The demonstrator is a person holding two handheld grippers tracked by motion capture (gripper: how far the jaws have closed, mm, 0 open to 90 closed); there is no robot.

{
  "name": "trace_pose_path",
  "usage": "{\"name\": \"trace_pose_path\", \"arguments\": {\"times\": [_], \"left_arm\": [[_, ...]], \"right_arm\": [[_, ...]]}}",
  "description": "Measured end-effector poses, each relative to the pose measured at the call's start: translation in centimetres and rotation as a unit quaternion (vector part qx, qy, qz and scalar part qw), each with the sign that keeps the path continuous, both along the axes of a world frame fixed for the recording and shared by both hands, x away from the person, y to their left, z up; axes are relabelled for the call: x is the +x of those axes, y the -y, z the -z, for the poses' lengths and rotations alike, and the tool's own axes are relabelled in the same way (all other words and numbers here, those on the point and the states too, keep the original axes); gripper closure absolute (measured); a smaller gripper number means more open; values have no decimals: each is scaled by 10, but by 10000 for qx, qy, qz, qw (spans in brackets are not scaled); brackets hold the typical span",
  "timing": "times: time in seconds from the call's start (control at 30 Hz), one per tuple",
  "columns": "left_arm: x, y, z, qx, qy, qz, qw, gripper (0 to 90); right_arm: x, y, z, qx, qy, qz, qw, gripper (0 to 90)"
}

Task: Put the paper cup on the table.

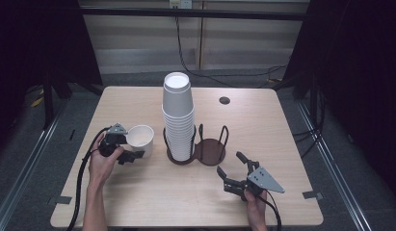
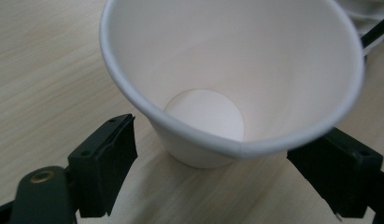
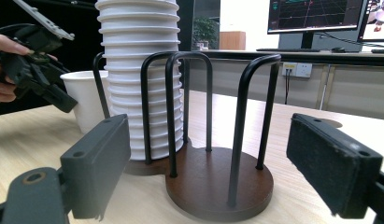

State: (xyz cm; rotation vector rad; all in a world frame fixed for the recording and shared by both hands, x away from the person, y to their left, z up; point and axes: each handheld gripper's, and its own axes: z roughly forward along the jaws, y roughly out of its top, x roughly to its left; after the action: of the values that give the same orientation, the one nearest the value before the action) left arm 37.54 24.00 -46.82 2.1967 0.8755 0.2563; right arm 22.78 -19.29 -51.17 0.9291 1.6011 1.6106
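A single white paper cup (image 1: 140, 138) (image 2: 227, 70) stands upright on the wooden table, left of the holder. My left gripper (image 1: 134, 144) (image 2: 222, 172) is open, with its jaws on either side of the cup's lower part and a gap on both sides. A tall stack of white cups (image 1: 178, 115) (image 3: 138, 70) fills the left slot of a dark brown holder (image 1: 210, 150) (image 3: 217, 184) with black wire loops. The right slot is bare. My right gripper (image 1: 230, 162) (image 3: 222, 172) is open, low over the table, pointing at the holder from the front right.
The table (image 1: 138, 192) has a round cable hole (image 1: 224, 100) at the back right. Black cables run over the floor behind it. The right gripper view shows the lone cup (image 3: 87, 105), the left gripper (image 3: 40, 60) beside it, and monitors far behind.
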Motion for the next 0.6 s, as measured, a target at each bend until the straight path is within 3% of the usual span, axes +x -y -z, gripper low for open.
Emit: {"name": "trace_pose_path", "arguments": {"times": [0.13,0.3,0.5,0.6], "left_arm": [[-7,-2,1,-154,57,-53,9999,157],[-18,-4,-3,-246,280,-126,9992,157],[-31,-6,-6,-509,513,-235,9971,157],[-38,-7,-7,-737,653,-271,9948,157]], "right_arm": [[0,0,0,1,1,-5,10000,131],[0,0,0,2,2,-6,10000,131],[0,0,0,1,2,-6,10000,131],[0,0,0,4,-4,-4,10000,131]]}}
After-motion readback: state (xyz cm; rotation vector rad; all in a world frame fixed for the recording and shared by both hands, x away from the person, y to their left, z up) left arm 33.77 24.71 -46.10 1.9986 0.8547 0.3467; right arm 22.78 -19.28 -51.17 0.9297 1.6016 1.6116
